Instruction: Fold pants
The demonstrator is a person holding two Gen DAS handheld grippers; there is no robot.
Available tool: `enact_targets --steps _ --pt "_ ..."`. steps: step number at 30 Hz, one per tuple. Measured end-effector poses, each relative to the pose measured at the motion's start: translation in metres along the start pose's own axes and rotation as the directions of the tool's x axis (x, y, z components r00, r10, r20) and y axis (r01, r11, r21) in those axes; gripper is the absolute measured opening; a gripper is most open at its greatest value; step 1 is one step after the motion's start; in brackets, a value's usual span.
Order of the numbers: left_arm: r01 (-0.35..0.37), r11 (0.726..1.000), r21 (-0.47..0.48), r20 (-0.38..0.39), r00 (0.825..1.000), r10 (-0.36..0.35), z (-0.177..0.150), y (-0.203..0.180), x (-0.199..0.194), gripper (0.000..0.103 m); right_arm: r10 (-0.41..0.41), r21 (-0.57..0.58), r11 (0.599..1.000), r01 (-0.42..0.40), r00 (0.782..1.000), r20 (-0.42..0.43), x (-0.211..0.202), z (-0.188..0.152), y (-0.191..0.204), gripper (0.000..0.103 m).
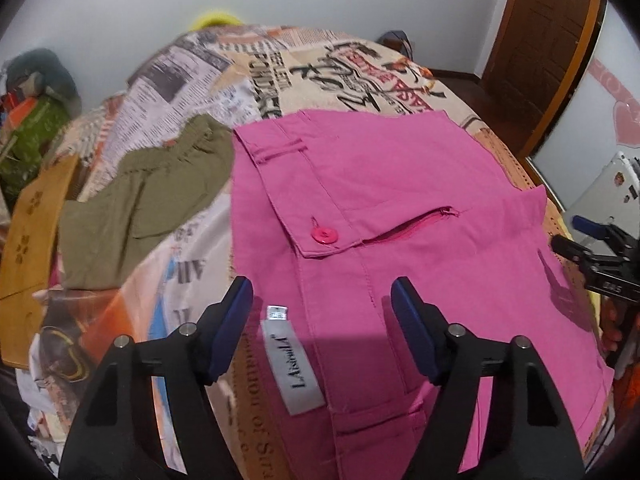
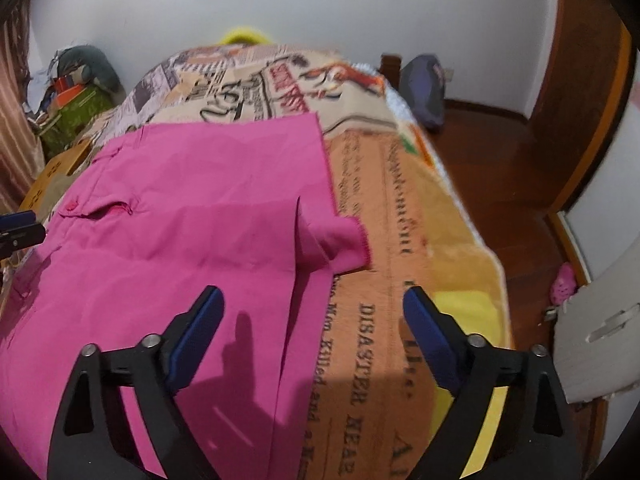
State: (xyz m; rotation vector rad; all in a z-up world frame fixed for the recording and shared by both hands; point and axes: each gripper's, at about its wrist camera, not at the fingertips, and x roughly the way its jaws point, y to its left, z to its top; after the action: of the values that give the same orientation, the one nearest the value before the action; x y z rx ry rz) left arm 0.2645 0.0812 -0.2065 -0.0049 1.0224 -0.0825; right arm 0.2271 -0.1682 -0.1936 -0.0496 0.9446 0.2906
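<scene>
Pink pants (image 1: 400, 200) — soft, light, probably limp; best pinched at edges lying between the fingers. Left gripper (image 1: 322, 304), right gripper (image 2: 312, 312) — both agape, holding nothing.

Left tongs (image 1: 322, 300): two black plastic arms, triangular cut-outs near their bases.
Left pads (image 1: 236, 320): dark blue, flat, long, on the inner faces of the arms.
Left pins (image 1: 187, 329): round silver heads, two per arm, behind the pads.
Right tongs (image 2: 314, 310): same black angular build, same triangular cut-outs.
Right pads (image 2: 430, 340): dark blue strips on the inner faces.
Right pins (image 2: 151, 340): silver, two per arm.
</scene>
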Motion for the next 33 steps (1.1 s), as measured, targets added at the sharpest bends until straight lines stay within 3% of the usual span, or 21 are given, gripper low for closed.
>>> enact_targets --steps 4,7,10,12,16,17,20,33 --pt "0.026 1.000 0.007 -0.038 0.999 -0.026 0.003 0.002 0.013 0.060 0.058 0.012 0.998 -0.058 0.997 -0.058 0.017 -0.001 -0.002 0.069" --pt "0.069 0.997 -0.017 -0.083 0.994 -0.070 0.003 0.006 0.025 0.043 0.074 0.001 0.997 -0.074 0.994 -0.086 0.026 0.000 0.003 0.061" --pt "0.103 0.994 -0.041 -0.094 0.990 -0.106 0.003 0.009 0.030 0.039 0.081 -0.015 0.996 -0.083 0.992 -0.093 0.030 0.001 0.006 0.058" --pt "0.121 0.992 -0.047 -0.092 0.988 -0.125 0.004 0.009 0.031 0.032 0.088 -0.020 0.996 -0.091 0.992 -0.095 0.031 0.003 0.007 0.047" --pt "0.104 0.993 -0.047 -0.099 0.989 -0.109 0.006 0.008 0.031 0.017 0.075 -0.025 0.997 -0.078 0.992 -0.099 0.036 0.007 0.008 0.016" --pt "0.096 0.995 -0.041 -0.096 0.990 -0.100 0.006 0.007 0.030 0.012 0.071 -0.027 0.997 -0.074 0.992 -0.101 0.037 0.008 0.008 0.013" --pt "0.048 0.999 -0.015 -0.072 0.996 -0.049 0.006 0.006 0.026 0.004 0.057 -0.039 0.997 -0.061 0.993 -0.099 0.037 0.006 0.009 0.010" --pt "-0.051 0.998 0.041 -0.057 0.997 0.053 -0.002 0.003 0.030 0.005 -0.016 -0.120 0.993 0.002 0.993 -0.120 0.042 0.004 0.020 0.008"
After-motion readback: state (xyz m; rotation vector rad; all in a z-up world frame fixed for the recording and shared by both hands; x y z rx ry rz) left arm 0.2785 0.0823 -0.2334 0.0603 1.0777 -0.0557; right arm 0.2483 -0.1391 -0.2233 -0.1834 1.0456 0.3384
